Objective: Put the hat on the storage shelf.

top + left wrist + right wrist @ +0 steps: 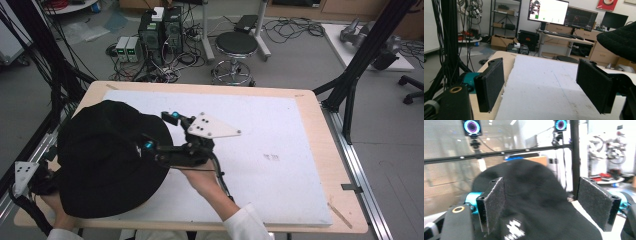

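A black, soft-brimmed hat (107, 155) lies on the left part of the white board (260, 130). My right gripper (161, 131) reaches in from the middle of the table, and its open jaws stand at the hat's right side. In the right gripper view the hat (534, 195) bulges between and beyond the two pads, with a white logo (514, 232) low down. My left gripper (541, 82) is open with nothing between its pads. Its grey plate (22, 175) shows at the hat's near left edge, and the hat's brim (621, 37) hangs at upper right.
The wooden table (330, 165) ends close to the board's right and near sides. Black frame posts (360, 60) stand at the table's corners. A round stool (236, 47), computers (160, 32) and loose cables sit on the floor behind the table.
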Available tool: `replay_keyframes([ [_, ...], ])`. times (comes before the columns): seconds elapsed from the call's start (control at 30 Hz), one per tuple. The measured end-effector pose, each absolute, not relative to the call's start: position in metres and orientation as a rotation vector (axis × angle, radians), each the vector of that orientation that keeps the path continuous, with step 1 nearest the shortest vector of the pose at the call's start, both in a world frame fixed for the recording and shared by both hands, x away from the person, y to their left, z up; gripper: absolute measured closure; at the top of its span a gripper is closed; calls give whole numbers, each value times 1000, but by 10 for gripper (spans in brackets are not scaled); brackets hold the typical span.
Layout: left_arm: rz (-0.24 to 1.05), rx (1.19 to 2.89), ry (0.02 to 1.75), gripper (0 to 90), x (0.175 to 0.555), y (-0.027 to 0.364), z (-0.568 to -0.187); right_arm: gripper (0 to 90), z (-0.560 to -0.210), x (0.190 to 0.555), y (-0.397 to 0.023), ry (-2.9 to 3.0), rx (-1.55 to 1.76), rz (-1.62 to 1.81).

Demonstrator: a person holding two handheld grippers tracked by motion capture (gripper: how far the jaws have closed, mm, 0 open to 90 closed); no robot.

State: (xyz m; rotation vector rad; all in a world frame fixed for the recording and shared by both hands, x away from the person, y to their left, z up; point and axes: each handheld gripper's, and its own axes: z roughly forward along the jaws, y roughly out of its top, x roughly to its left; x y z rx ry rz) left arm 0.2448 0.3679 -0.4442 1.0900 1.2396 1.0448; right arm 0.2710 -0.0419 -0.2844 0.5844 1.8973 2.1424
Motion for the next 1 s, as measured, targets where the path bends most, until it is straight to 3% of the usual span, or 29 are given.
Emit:
replay_keyframes([
  [0.4,1054,1087,1243,226,244,366,-443,215,-289,274,-121,1851,815,2038],
  [1.0,1041,1094,1236,222,248,361,-443,205,-338,266,-222,1730,1146,1812],
])
